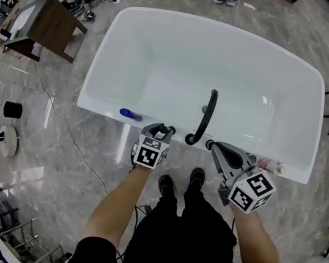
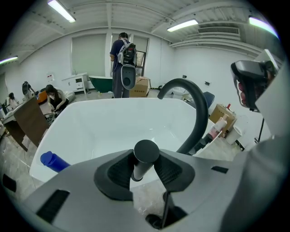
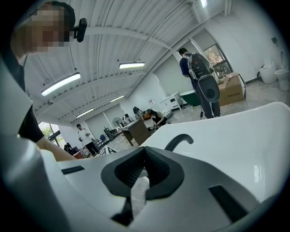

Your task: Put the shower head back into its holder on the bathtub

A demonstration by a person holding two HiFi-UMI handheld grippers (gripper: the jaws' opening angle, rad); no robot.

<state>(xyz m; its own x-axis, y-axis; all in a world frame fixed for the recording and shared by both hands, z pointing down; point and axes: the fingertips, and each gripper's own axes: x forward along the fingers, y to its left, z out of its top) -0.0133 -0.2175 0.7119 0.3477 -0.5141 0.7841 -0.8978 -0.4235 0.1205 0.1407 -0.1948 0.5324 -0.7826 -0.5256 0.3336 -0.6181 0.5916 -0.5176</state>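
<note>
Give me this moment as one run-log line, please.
left gripper: shut on shower head | right gripper: shut, empty | both at bathtub near rim, flanking faucet

Grey marble-look floor (image 1: 74, 157), glossy. Brown wooden table (image 1: 48, 26) upper left, with cable clutter (image 1: 85, 4) beside it. White walls (image 2: 190, 68), ribbed white ceiling (image 3: 136, 27), strip lights (image 2: 61, 10) on. Cardboard box (image 2: 144, 85) at the far end.

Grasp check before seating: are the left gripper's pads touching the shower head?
Touching. In the left gripper view, both pads of the left gripper press on the shower head at its stem, one from each side.
</note>
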